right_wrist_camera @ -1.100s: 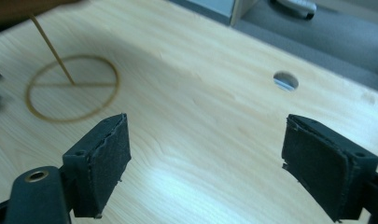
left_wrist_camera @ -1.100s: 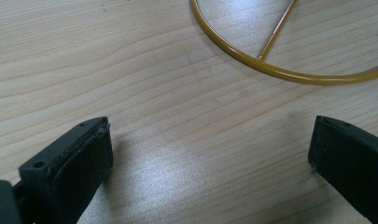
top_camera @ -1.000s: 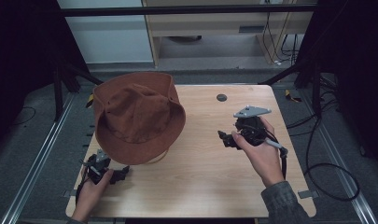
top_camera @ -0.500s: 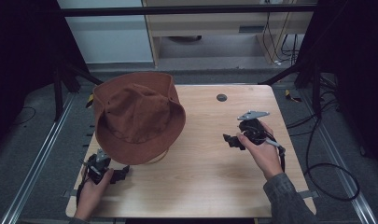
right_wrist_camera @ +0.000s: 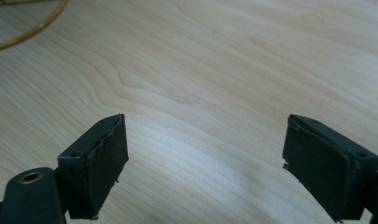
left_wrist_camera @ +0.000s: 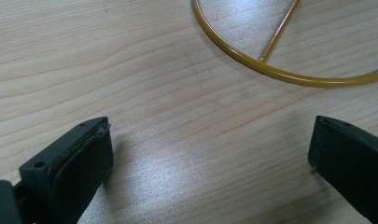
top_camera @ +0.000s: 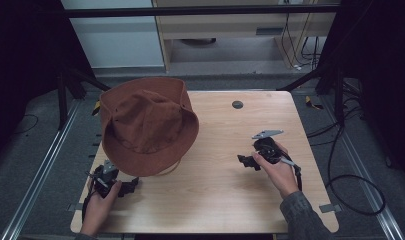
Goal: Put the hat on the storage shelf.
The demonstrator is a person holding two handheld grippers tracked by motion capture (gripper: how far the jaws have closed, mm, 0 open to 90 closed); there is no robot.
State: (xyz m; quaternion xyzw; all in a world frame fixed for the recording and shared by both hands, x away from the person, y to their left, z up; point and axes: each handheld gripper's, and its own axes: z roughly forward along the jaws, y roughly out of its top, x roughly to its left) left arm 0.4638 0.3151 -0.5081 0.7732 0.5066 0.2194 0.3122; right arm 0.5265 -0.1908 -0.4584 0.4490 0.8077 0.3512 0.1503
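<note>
Brown suede-like hat (top_camera: 146, 130), wide-brimmed, sits on the far-left part of the light wooden table (top_camera: 225, 200), crown up and tilted somewhat toward the near side. Its outline is slightly oval, the longer axis running from the far-left corner toward the table's middle; the brim overhangs the table's left edge a little. Which end is the front cannot be told.

Yellow-tan cord (top_camera: 171, 169), thin, emerges from under the hat's near brim and lies in a loop on the tabletop. In the left gripper view it shows as a curved arc (left_wrist_camera: 270, 72) with a straight strand branching off it, lying flat on the wood ahead of the jaws. In the right gripper view a short piece of the same arc (right_wrist_camera: 32, 30) crosses the upper left corner.

Left gripper (top_camera: 121, 186), held in the person's left hand (top_camera: 101, 205) at the near-left of the table, just beside the hat's near brim. Jaws spread wide, nothing between them, bare wood beneath.

Right gripper (top_camera: 245, 161), held in the person's right hand (top_camera: 277, 172) on the right half of the table, well apart from the hat, pointing roughly leftward. Jaws likewise spread wide over bare wood, gripping nothing.

Small dark round fitting (top_camera: 237, 104) set in the tabletop near the far edge.
</note>
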